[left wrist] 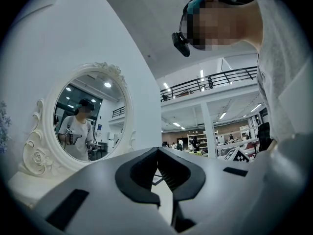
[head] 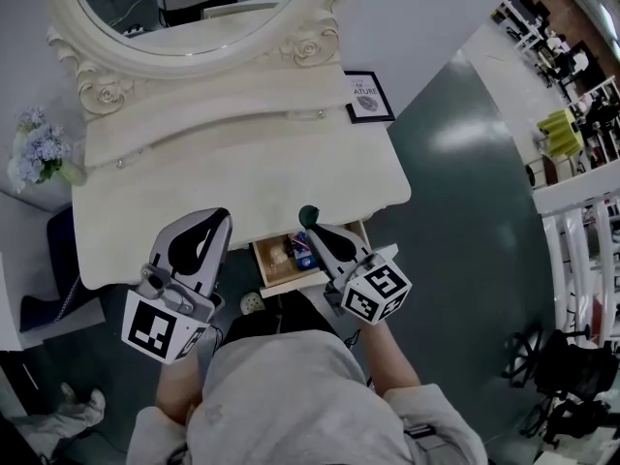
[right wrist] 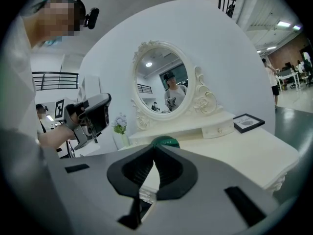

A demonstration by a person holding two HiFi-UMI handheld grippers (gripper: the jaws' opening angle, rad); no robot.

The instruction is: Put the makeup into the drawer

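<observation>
The cream dressing table [head: 242,177] has one small drawer [head: 274,273] pulled open at its front edge. Inside it lie a blue makeup item [head: 304,253] and a brownish one [head: 283,251]. My right gripper [head: 316,229] hovers over the drawer's right side, shut on a dark green round makeup container [head: 308,215]. In the right gripper view the green container [right wrist: 165,142] sticks out just past the closed tips of the right gripper [right wrist: 155,149]. My left gripper [head: 220,217] is held over the table's front edge left of the drawer. The left gripper [left wrist: 157,150] is shut and empty.
An oval mirror [head: 189,13] in an ornate frame stands at the back of the table, above a low shelf with small knobs. A black framed picture [head: 369,97] leans at the back right. A vase of pale flowers [head: 39,151] stands off the table's left. A small round object [head: 252,303] lies on the floor below the drawer.
</observation>
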